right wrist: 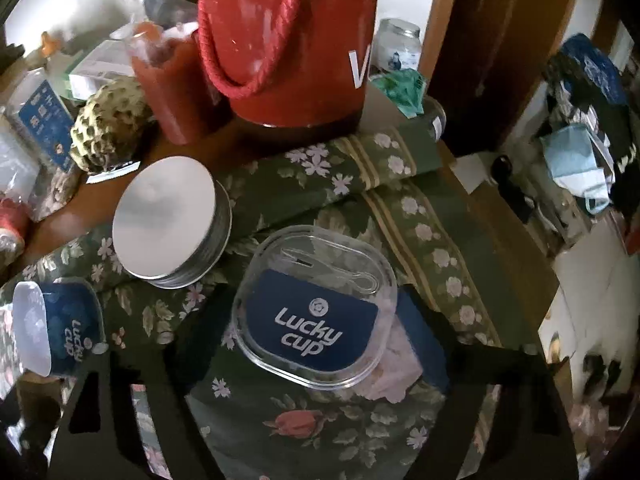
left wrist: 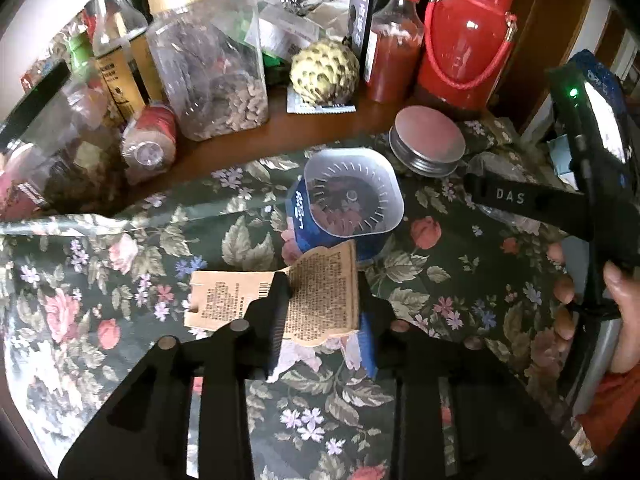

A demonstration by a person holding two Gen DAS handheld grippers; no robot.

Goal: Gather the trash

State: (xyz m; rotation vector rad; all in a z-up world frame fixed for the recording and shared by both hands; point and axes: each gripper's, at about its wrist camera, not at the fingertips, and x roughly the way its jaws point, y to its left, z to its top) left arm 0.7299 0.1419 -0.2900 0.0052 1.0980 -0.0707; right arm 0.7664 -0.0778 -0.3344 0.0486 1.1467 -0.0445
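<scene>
Left wrist view: left gripper pinches a brown paper label; blue cup lies on its side just beyond, mouth toward camera, contents unclear. Right wrist view: right gripper spread around a clear "Lucky cup" lid on the floral-clothed surface; metal lid beside.

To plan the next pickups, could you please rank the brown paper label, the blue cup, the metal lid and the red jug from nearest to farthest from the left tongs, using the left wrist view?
1. Brown paper label: between the left tongs.
2. Blue cup: on its side, just beyond.
3. Metal lid: farther, to the right.
4. Red jug: at the back right.
</scene>
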